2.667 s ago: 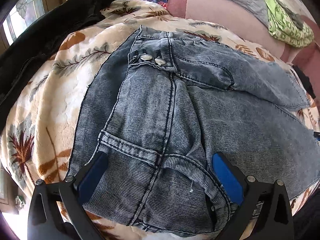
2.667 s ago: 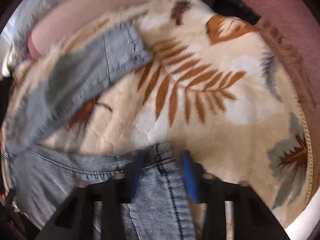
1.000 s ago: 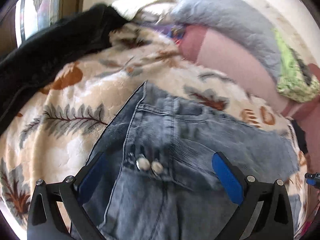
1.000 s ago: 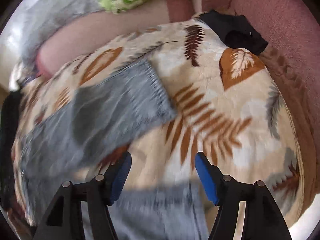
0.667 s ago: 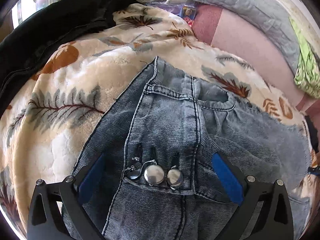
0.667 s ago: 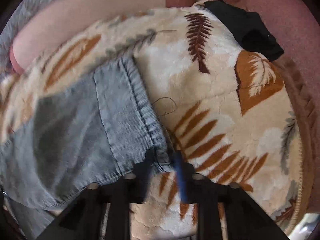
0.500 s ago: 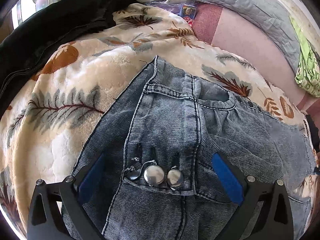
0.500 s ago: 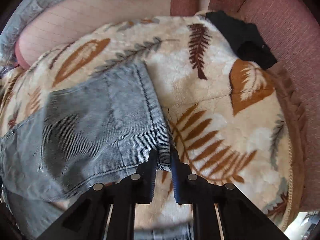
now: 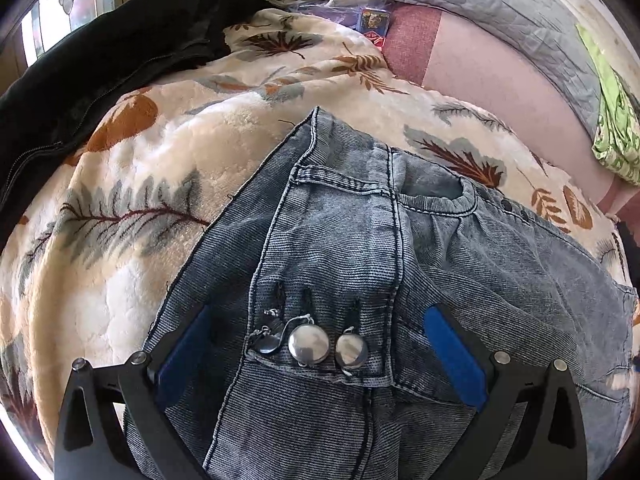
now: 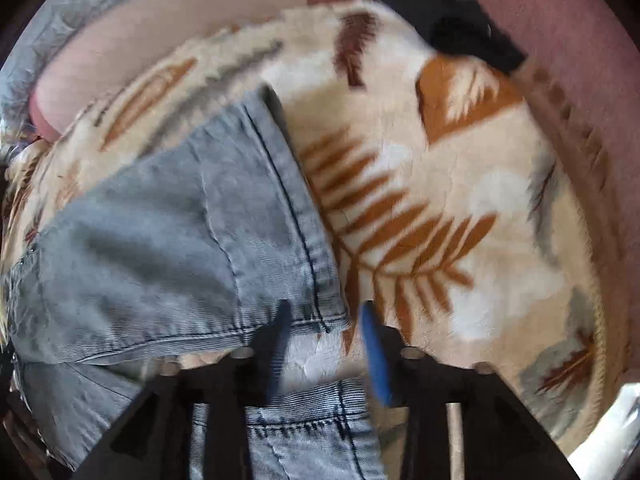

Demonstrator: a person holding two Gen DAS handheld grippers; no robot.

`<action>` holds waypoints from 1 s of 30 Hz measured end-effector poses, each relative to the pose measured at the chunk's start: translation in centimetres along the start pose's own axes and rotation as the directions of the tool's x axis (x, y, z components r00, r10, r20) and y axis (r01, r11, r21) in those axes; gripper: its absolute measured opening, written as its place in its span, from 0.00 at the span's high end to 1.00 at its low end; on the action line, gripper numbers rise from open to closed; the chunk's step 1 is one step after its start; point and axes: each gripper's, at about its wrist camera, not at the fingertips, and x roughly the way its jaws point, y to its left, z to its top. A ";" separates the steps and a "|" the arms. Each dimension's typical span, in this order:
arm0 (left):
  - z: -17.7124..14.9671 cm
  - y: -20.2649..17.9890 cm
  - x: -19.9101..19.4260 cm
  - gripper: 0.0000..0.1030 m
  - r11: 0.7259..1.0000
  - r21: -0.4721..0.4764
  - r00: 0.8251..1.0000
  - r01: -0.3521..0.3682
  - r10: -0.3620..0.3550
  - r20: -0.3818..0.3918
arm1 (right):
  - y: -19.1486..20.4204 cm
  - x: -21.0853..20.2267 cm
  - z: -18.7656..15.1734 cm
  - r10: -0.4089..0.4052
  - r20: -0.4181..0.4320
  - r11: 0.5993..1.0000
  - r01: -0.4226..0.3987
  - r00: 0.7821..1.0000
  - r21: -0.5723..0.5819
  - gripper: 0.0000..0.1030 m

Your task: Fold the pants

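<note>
1. So since half a second back, the right gripper (image 10: 324, 320) has been letting go: its blue pads were pinched tight on the hem of the jeans leg, and now they're sitting apart with the hem corner lying loose between them. The left view is basically looking the same as before.
2. The fleece blanket (image 9: 132, 216) is taking up most of both views. It's thick, fluffy and cream, printed with rust and grey fern leaves, and it's rumpling in soft mounds.
3. The jeans (image 9: 360, 248) are lying on top of that blanket. They're washed grey-blue denim with a fine ribbed weave and dark double stitching, waistband end under the left camera, and one leg (image 10: 180, 240) is lying across the blanket in the right view, a bit motion-blurred.
4. A black zip-up jacket (image 9: 100, 60) is bunching along the blanket's far left edge, and a quilted grey pillow (image 9: 500, 4) is resting at the back on pink upholstery.
5. The left gripper (image 9: 316, 348) is hovering wide open, jaws straddling the waistband and gripping nothing.
6. Three round, shiny metal buttons (image 9: 309, 343) are sitting in a row on the fly, right between those open pads.
</note>
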 end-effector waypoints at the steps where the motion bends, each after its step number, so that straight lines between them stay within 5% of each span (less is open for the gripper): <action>1: 0.0 -0.1 0.0 0.00 1.000 0.000 1.000 -0.004 0.004 0.001 | 0.1 -0.6 0.4 0.014 0.017 1.000 -0.014 1.000 0.001 0.56; 5: 0.1 -0.1 -0.2 0.00 1.000 0.003 1.000 -0.007 0.007 0.005 | 1.6 -1.5 4.1 0.071 0.097 0.997 -0.071 0.993 0.001 0.49; 13: 3.2 2.0 -4.4 0.00 0.998 -0.052 0.987 0.036 -0.027 0.159 | 4.0 3.9 9.1 0.103 0.081 0.995 -0.104 0.991 0.011 0.49; 24: 13.1 0.0 2.5 0.04 0.990 -0.033 0.991 0.136 -0.137 0.000 | 3.9 4.1 9.5 0.104 0.063 0.994 -0.102 0.993 -0.030 0.49; 26: 13.8 0.2 3.9 0.22 0.989 -0.065 0.991 0.132 -0.134 -0.029 | 3.9 4.3 9.7 0.109 0.051 0.994 -0.108 0.993 -0.034 0.49; 28: 14.0 0.3 5.8 0.50 0.985 -0.084 0.981 0.151 -0.160 -0.114 | 3.8 4.5 9.7 0.121 0.043 0.992 -0.119 0.992 -0.038 0.49; 30: 13.9 0.3 6.9 0.50 0.985 -0.089 0.977 0.147 -0.158 -0.141 | 3.9 4.9 9.9 0.123 0.040 0.992 -0.122 0.992 -0.040 0.49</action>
